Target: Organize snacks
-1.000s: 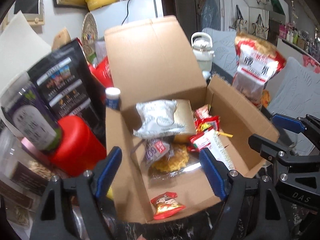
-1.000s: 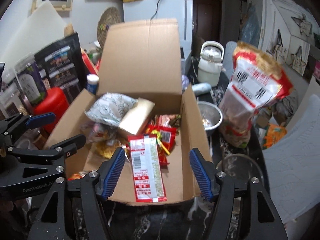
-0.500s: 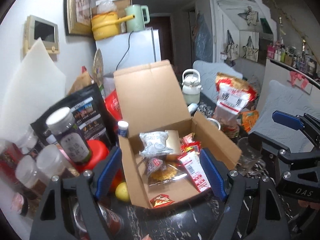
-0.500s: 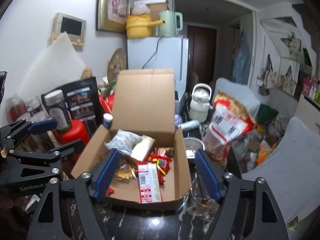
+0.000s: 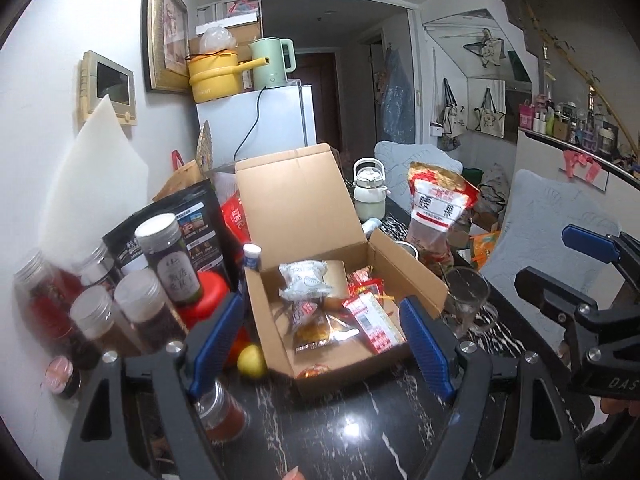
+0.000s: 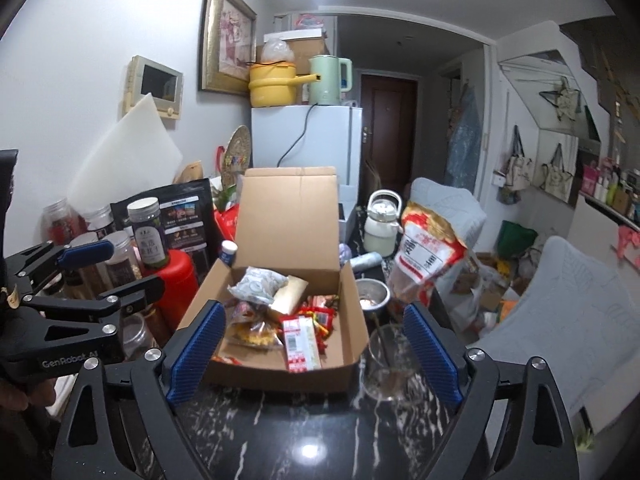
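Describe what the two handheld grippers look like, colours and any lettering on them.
Both are the same build: black angular frames with silver bolt heads, and two fingers faced with ribbed blue pads. The left gripper carries white lettering reading GenRobot.AI on its side. The right gripper shows the white letters DAS on its body. No cables or sleeves show.

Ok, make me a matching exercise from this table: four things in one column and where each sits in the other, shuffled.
Things:
1. cardboard box
2. lemon
3. clear glass
4. green kettle

Places:
A. on top of the white fridge
B. on the dark table beside the box's left wall
C. on the dark table, lid up, snacks inside
D. just right of the box's front corner

Pairs: 1-C, 2-B, 3-D, 4-A
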The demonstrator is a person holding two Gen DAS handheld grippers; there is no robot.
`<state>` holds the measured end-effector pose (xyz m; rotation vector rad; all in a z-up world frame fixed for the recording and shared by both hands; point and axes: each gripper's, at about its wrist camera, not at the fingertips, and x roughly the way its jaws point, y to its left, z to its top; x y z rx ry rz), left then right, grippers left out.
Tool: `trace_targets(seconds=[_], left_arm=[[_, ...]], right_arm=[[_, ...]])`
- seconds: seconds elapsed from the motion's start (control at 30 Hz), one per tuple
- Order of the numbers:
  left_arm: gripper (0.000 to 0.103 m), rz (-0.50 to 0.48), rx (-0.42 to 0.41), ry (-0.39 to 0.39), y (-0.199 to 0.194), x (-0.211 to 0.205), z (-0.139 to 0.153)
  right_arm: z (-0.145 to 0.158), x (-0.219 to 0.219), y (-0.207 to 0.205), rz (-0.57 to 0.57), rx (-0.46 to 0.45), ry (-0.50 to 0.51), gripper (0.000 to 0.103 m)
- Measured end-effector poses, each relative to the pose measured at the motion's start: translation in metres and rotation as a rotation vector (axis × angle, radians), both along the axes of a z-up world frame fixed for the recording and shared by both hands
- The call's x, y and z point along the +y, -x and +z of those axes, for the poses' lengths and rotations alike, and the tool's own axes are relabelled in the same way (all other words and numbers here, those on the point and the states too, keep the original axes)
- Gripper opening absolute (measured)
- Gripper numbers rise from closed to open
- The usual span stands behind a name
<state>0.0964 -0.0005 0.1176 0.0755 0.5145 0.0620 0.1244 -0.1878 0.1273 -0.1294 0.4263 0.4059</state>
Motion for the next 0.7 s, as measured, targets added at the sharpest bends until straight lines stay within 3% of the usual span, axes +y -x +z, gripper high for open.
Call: trace_targets(seconds=[0.33,0.7], left_arm=[[0.080,-0.005,0.023,0.022,0.035,-0.007,-0.021],[0.080,0.009,0.069,0.039,0.047,-0.004,-0.042]], right_arm=[[-0.027,-0.010,0.038,-0.062,0.042,0.011,0.091],[-0.053,-0.013,0.063,-0.099,0.093,0.034,0.091]])
